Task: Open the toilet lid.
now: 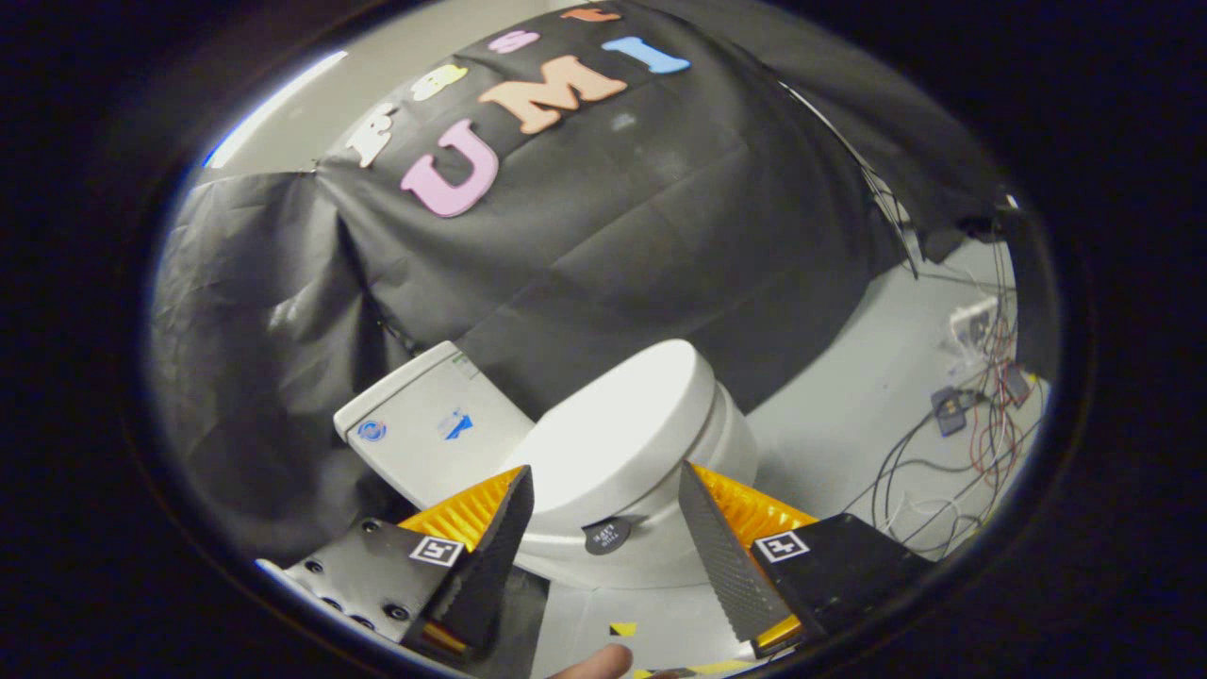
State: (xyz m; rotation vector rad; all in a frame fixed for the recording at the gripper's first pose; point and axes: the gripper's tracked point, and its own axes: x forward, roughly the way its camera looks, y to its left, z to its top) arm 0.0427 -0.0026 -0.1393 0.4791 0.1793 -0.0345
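Gripper view. One white toilet (pixel 651 528) is standing on a pale grey floor (pixel 849 415), backed by black cloth (pixel 585 236) that is draping the booth's wall behind and to both sides of it. Its lid (pixel 618 443) is lying closed, flat over the bowl, and one white tank (pixel 429 429) is rising behind the lid, against the cloth. One small dark round sticker (pixel 606 535) is sitting on the bowl's front, just under the lid's near edge.

The gripper (pixel 603 505) is hovering just in front of the toilet with its two fingers spread wide and holding nothing; the lid's front edge is showing in the gap between the tips, beyond them and not touched. Each finger is carrying one black-and-white square marker, two in all.

Well to the side of the toilet, away from the tank, a tangle of black, red and white cables (pixel 952 453) is lying on the floor with small devices. A fingertip (pixel 594 663) of the person is showing below the gripper.
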